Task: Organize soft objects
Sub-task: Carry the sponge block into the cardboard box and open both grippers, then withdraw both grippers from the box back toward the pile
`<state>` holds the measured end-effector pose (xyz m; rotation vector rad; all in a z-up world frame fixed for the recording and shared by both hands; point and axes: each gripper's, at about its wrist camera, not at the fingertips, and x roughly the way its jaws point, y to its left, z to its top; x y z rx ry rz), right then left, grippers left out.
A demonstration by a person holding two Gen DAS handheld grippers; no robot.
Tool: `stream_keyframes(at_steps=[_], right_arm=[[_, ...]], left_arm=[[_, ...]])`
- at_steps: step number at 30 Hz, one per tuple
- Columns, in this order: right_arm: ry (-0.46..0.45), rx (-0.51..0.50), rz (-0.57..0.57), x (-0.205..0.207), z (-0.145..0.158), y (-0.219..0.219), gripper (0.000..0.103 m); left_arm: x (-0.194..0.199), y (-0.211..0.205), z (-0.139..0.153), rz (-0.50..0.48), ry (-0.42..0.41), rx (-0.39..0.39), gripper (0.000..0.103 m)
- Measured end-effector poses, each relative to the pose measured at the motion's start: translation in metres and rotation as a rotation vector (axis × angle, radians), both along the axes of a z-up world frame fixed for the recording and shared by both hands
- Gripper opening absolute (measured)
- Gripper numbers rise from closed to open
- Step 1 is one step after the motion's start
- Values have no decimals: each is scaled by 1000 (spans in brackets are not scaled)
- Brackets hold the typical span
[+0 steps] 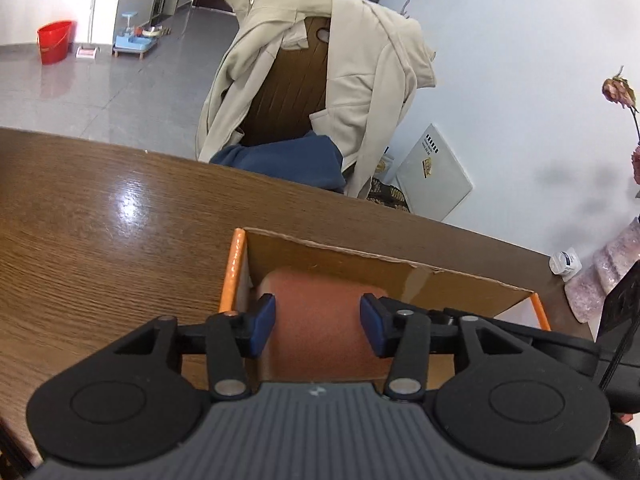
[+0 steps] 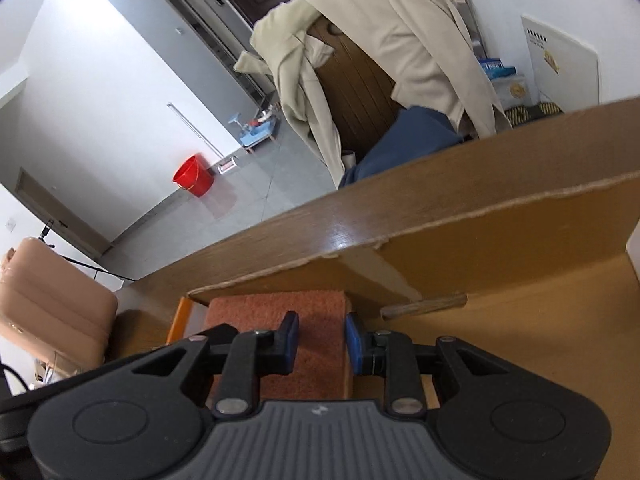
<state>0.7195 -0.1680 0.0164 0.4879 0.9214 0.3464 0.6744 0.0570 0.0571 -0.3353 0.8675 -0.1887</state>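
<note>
Now the left tongs [image 1: 317, 325] stand spread around the folded orange towel [image 1: 316, 312], pads clear of it, inside the cardboard box [image 1: 400, 276] on the table [image 1: 100, 220]. The right tongs [image 2: 322, 342] pinch the same towel's edge. Best to let go gently and lift straight out. Both tongs tilt steeply downward.
</note>
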Motion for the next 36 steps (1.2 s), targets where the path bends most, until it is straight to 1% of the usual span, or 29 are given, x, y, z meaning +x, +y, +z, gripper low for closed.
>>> stream_keyframes(at_steps=[3, 6, 8, 9, 10, 11, 12, 14, 15, 16, 18, 20, 24, 26, 27, 28, 31, 36], right_arm=[[-28, -2, -10, -11, 17, -6, 26], [-83, -16, -2, -36, 51, -16, 26], [-118, -18, 7, -59, 77, -26, 26], [-132, -29, 16, -68, 88, -32, 27], [-152, -49, 21, -81, 101, -37, 27], [-173, -81, 25, -96, 113, -44, 27], [-195, -114, 27, -110, 126, -51, 29], [-243, -170, 47, -144, 149, -69, 38], [-276, -200, 69, -164, 160, -80, 48], [-317, -233, 76, -182, 170, -90, 55], [-394, -331, 81, -224, 187, -110, 61], [-429, -425, 99, -262, 198, -127, 65], [-495, -539, 93, -332, 215, -151, 70], [-512, -560, 92, -362, 217, -159, 74], [-514, -561, 96, -375, 214, -163, 77], [-516, -561, 103, -386, 211, -165, 78], [-523, -549, 122, -425, 196, -170, 78], [-534, -463, 138, -480, 159, -167, 79]], left_arm=[[-15, 1, 20, -2, -27, 24, 51], [-40, 6, 51, 2, -64, 32, 58], [-61, 6, 74, -5, -96, 45, 71], [-72, 5, 84, -13, -108, 59, 73], [-85, 4, 95, -26, -122, 80, 77], [-101, 3, 105, -39, -136, 104, 84], [-117, 2, 115, -53, -152, 129, 87], [-150, 3, 131, -63, -210, 170, 92], [-171, 3, 139, -70, -248, 195, 95], [-190, 4, 144, -72, -282, 216, 99], [-225, 6, 154, -59, -349, 252, 100], [-256, 8, 161, -50, -384, 271, 100], [-314, 14, 164, 0, -461, 300, 102], [-350, 16, 158, 41, -513, 318, 103], [-365, 15, 153, 57, -533, 324, 103], [-381, 14, 147, 70, -555, 327, 103], [-430, 10, 123, 92, -605, 321, 103], [-485, 2, 87, 106, -630, 334, 103]])
